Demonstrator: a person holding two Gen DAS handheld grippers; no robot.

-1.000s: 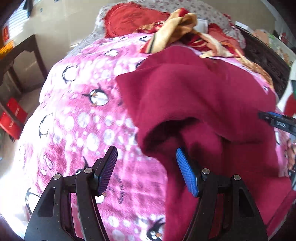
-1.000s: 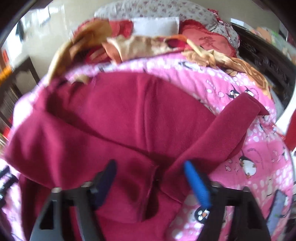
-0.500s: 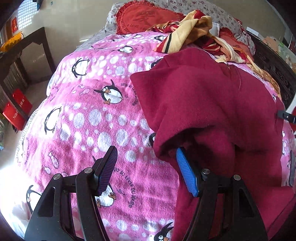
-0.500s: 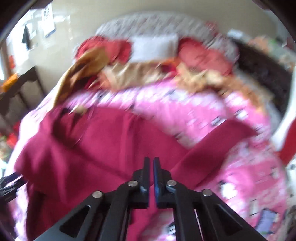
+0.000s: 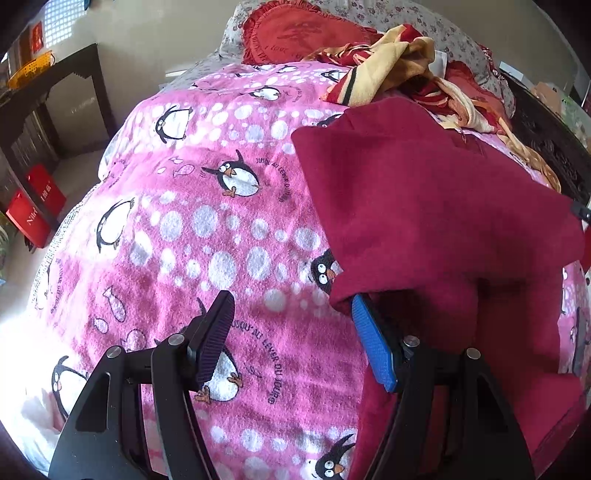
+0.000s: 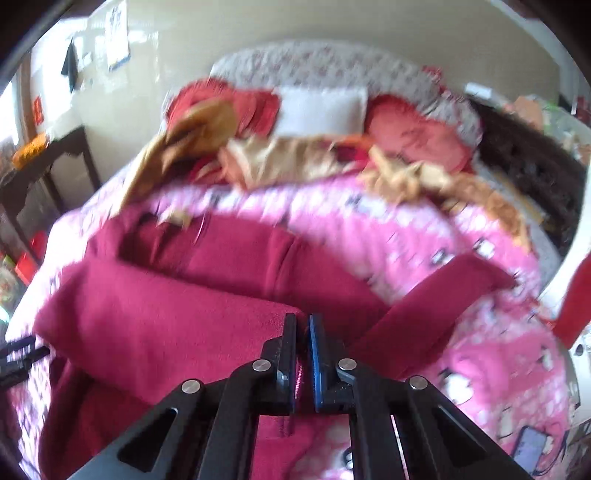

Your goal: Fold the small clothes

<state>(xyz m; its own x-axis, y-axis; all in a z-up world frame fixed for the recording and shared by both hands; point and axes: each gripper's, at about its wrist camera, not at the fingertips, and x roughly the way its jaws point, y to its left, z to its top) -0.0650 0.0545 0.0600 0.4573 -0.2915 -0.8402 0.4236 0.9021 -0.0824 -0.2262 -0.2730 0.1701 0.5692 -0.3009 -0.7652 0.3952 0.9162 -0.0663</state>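
A dark red garment (image 5: pixel 424 206) is spread on a pink penguin-print blanket (image 5: pixel 192 221) covering a bed. In the left wrist view the garment fills the right half, its near left edge draped over the blue pad of the left gripper (image 5: pixel 291 343), whose jaws stand well apart with only blanket between them. A red heart-shaped cushion (image 5: pixel 295 33) and a yellow-and-red heap of cloth (image 5: pixel 399 66) are seen at the far end.

Only the right wrist view, which is blurred, shows one sleeve (image 6: pixel 436 306) stretched out to the right over the blanket, and a phone (image 6: pixel 532 446) lying at the near right. There the right gripper (image 6: pixel 303 354) is seen closed, a thin fold of the garment pinched between its pads; its jaws have just been closing.

A second ago the right gripper stood wide open over the garment. The left gripper's jaws are unchanged, and more blanket is now bared on the left.

The garment's long axis runs near to far, neck end far; the sleeve points far-right.
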